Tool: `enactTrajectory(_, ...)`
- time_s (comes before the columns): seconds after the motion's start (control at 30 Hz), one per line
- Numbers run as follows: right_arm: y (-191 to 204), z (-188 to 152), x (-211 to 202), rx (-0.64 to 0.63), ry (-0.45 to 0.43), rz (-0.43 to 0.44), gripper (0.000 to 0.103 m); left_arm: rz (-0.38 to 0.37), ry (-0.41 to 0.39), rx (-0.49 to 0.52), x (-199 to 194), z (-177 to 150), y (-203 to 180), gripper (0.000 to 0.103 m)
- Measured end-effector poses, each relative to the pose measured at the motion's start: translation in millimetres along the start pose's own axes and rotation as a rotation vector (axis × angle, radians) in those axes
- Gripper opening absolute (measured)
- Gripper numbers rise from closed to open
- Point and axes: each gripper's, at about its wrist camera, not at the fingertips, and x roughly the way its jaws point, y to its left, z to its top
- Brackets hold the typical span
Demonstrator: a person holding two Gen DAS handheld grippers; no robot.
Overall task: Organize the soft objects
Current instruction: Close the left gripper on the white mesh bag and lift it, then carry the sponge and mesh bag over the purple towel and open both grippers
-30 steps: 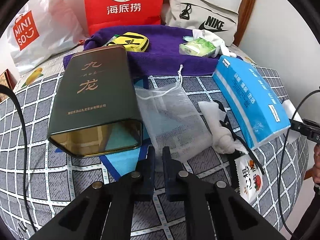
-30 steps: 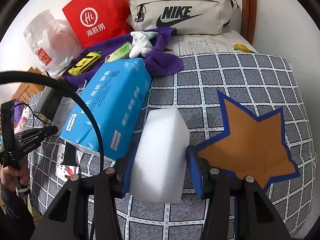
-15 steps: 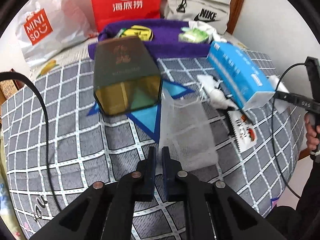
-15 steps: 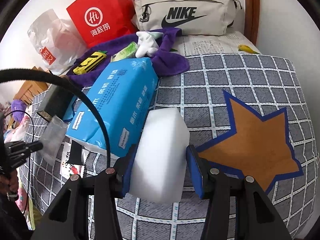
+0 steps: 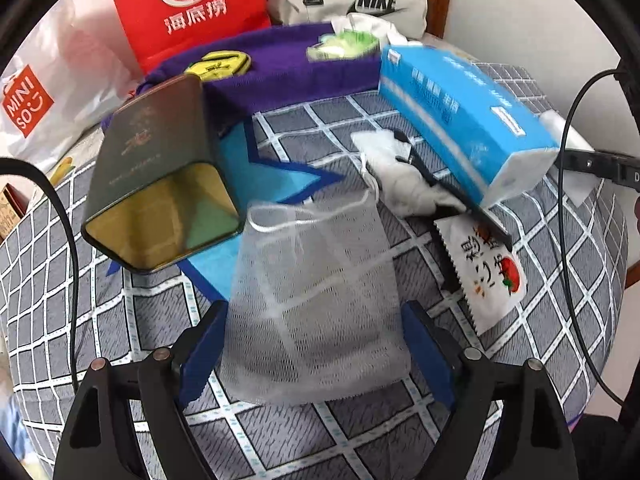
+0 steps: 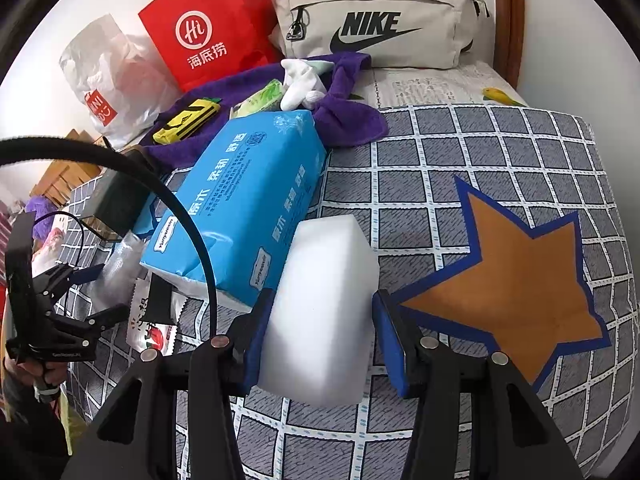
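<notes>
A white mesh drawstring bag (image 5: 316,300) lies on the checked bed cover between the wide-open jaws of my left gripper (image 5: 316,344); the fingers stand to either side and do not press it. A white sponge block (image 6: 324,304) lies on the cover between the jaws of my right gripper (image 6: 324,340); the left pad touches it, the right pad stands slightly off. A blue tissue pack (image 6: 244,208) leans beside the sponge and also shows in the left wrist view (image 5: 464,120). A white cloth (image 5: 400,176) lies beside it.
A dark tin (image 5: 160,172) lies on its side left of the mesh bag. A snack packet (image 5: 492,276) lies right of it. A purple towel (image 5: 288,68) holds small items. A red bag (image 6: 208,28), a Nike pouch (image 6: 380,24) and a Miniso bag (image 5: 36,96) stand behind.
My left gripper pulled back, then opened wide from shut; the mesh bag now lies between its fingers. My right gripper and the sponge stayed put.
</notes>
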Motion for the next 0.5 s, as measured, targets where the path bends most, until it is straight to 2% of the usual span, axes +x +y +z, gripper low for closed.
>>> enactTrajectory(0.03, 0.6, -0.1, 0.0, -0.001, 0.000, 0.000, 0.049, -0.009, -0.001, -0.007, -0.3, 0.3, 0.8, 0.069)
enactTrajectory(0.07, 1.2, 0.1, -0.1, -0.003, 0.000, -0.001, 0.049, -0.013, -0.005, -0.004, -0.8, 0.6, 0.6, 0.049)
enactTrajectory(0.1, 1.8, 0.8, -0.2, -0.004, 0.000, 0.000, 0.049, -0.016, -0.017, 0.005, -2.9, 1.2, 0.7, 0.041)
enactTrajectory(0.17, 2.9, 2.2, -0.6, -0.009, -0.002, 0.000, 0.049, -0.036, -0.014, 0.003, -4.6, 4.1, 3.1, 0.018)
enactTrajectory(0.27, 3.4, 4.6, -1.7, -0.010, -0.005, -0.006, 0.048, -0.058, -0.008, -0.029, -5.0, 7.7, 11.2, 0.011)
enactTrajectory(0.5, 2.7, 9.1, -14.7, -0.011, -0.025, -0.018, 0.048, -0.085, -0.042, -0.059, -27.7, 7.3, 22.9, 0.011)
